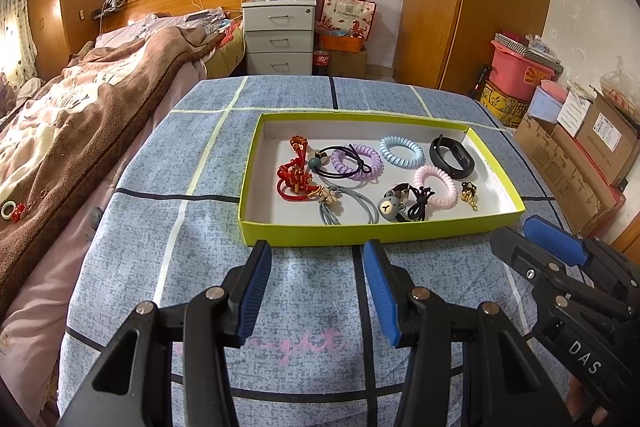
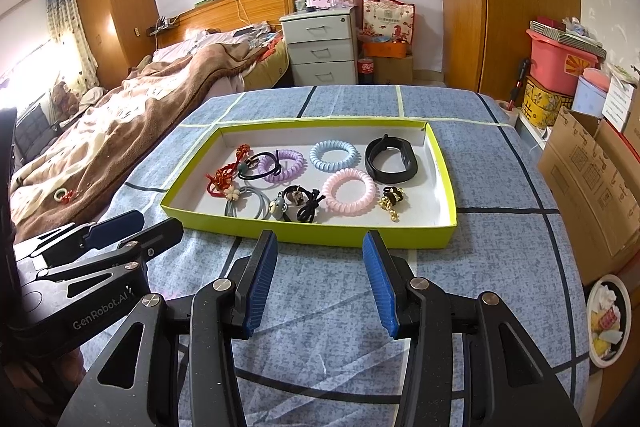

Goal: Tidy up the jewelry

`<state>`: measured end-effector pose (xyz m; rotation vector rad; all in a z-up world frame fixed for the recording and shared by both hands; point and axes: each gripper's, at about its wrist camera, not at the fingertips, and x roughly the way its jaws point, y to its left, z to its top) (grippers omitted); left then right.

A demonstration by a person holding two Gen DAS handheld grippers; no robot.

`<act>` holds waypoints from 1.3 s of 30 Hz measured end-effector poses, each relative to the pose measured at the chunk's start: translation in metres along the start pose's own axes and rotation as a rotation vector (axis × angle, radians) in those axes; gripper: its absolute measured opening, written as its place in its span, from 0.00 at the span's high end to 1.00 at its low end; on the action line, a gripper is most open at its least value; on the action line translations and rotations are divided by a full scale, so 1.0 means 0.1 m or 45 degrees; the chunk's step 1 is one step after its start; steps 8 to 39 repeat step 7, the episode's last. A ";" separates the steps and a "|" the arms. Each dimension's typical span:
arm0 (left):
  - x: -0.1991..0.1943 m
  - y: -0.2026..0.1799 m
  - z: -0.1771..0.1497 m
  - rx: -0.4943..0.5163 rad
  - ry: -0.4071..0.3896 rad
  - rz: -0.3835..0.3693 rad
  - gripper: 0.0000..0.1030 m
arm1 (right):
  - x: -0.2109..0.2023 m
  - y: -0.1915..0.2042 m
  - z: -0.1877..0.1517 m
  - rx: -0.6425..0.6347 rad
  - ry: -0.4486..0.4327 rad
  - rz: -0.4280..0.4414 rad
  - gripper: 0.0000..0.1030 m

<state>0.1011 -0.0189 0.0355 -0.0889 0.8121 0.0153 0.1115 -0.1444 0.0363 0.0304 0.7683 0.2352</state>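
We held both grippers low over the blue checked cover [image 1: 168, 227], short of the green tray [image 1: 304, 235], so each camera kept all the jewelry in view. At lower centre of the left wrist view, the left gripper [image 1: 317, 293] had its fingers wide, holding nothing. Inside the tray at frame centre, from left to right, lay the red knotted cord [image 1: 294, 179], purple coil [image 1: 356, 161], blue coil [image 1: 401, 151], pink coil [image 1: 435, 186] and black band [image 1: 451, 157], spread flat and mostly apart, apparently for sorting. The right gripper [image 2: 320, 283] likewise hung wide and empty. One small ring piece [image 2: 62, 194] sat on the brown blanket [image 2: 132, 131], middle left.
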 end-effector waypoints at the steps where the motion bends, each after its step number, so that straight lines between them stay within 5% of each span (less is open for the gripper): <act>1: 0.00 0.00 0.00 -0.001 0.001 -0.003 0.51 | 0.00 0.00 0.00 0.001 0.000 -0.001 0.56; 39: 0.00 0.01 0.01 -0.007 0.011 -0.002 0.51 | 0.01 0.01 0.00 0.001 0.000 0.000 0.56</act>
